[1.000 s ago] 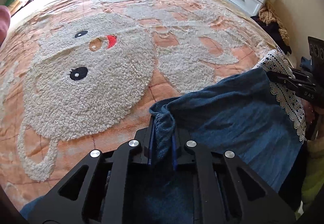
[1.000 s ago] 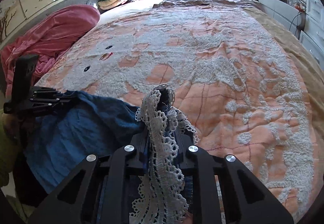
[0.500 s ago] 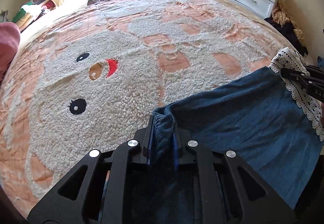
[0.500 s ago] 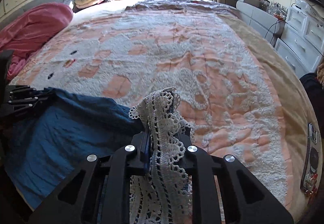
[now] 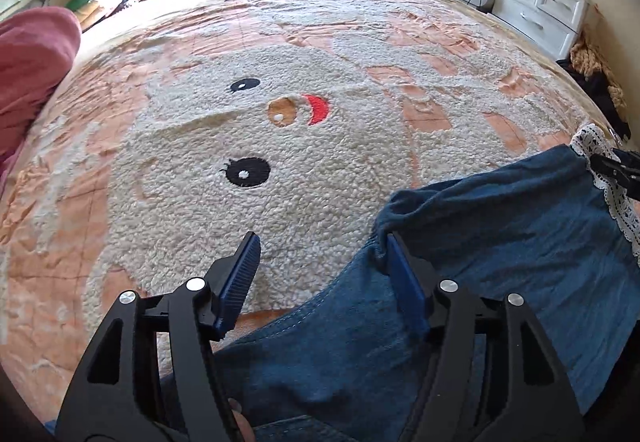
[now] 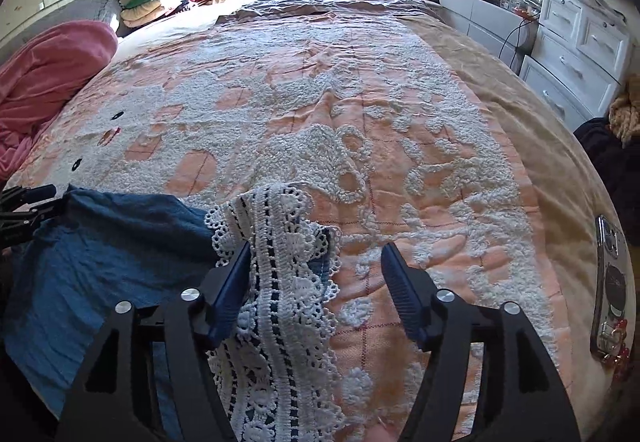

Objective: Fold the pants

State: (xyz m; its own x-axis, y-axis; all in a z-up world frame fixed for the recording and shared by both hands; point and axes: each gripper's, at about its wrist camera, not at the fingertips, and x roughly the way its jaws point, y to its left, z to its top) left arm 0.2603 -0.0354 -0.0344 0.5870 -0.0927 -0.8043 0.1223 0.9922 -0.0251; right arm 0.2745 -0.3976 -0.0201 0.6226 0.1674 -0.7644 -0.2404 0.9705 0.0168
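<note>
Both grips are let go: the left gripper (image 5: 320,266) and right gripper (image 6: 316,270) have just been opened wide, and the pants (image 5: 500,242) are released onto the bedspread (image 5: 280,54), ready for folding.

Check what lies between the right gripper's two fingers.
In the right wrist view, the right gripper has just opened. The pants' white lace hem lies loose against one finger; bare bedspread fills the remaining gap.

Blue pants (image 5: 500,242) with white lace trim (image 6: 276,282) lie by the blue fingers (image 5: 240,274); past them, an orange and white blanket (image 5: 280,146).
</note>
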